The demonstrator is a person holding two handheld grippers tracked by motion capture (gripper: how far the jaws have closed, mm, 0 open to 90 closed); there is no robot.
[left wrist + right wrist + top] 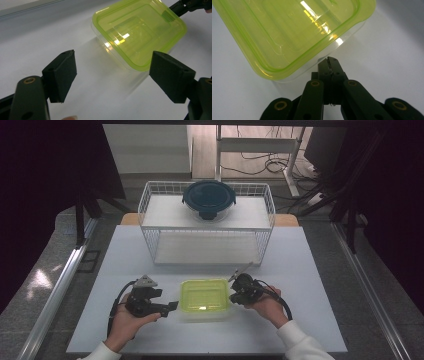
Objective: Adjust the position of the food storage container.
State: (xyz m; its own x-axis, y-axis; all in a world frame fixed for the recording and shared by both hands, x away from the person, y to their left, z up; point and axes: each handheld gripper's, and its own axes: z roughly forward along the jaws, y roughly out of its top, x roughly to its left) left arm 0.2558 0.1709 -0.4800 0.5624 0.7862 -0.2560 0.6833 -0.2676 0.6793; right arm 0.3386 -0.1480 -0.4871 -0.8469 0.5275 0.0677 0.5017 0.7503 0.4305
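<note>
A clear plastic container with a yellow-green lid (205, 296) (140, 30) (287, 30) rests on the white table near the front. My left gripper (168, 302) (116, 75) is open just left of it, jaws spread wide and aimed at the container's near corner, holding nothing. My right gripper (233, 297) (329, 63) is shut at the container's right side, its tips right against the clear wall under the lid rim with nothing between them. In the left gripper view the right gripper's black jaws reach the lid's far corner.
A white wire rack (150, 215) stands at the back of the white table (310, 285). A round glass bowl with a dark blue lid (209, 199) sits on its top shelf. The lower shelf (207, 251) is bare. The person's hands (272, 309) hold both grippers.
</note>
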